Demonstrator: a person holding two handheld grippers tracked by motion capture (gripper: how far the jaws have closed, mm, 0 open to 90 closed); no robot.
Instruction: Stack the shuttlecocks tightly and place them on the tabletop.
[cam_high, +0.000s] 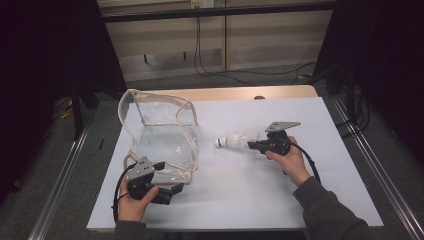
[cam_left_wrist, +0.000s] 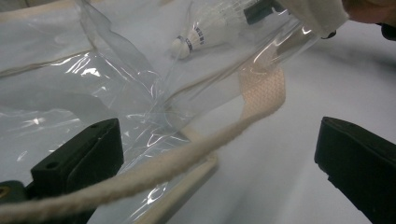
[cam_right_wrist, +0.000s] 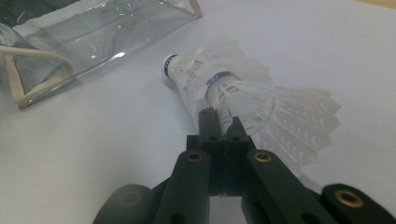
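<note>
Lying on the white table cover (cam_high: 320, 165), a white shuttlecock (cam_high: 234, 140) sits just right of centre, its cork end pointing toward 9 o'clock in the high view. The right gripper (cam_high: 256, 145) has its jaws pinched tight on the feather skirt; in the right gripper view the skirt edge (cam_right_wrist: 261, 116) is caught between the tips, and how many shuttlecocks are nested there is hard to make out. The clear plastic bag (cam_high: 165, 135) stands at 9 o'clock from the shuttlecock, well apart, its folds and glare blurring its contents. The left gripper (cam_high: 172, 190) rests at the bag's near corner, at 7 o'clock on the table, jaws spread wide. In the left gripper view a cream strap (cam_left_wrist: 154, 170) crosses between them, touching neither pad as far as can be told; both jaws are cut off by the frame.
</note>
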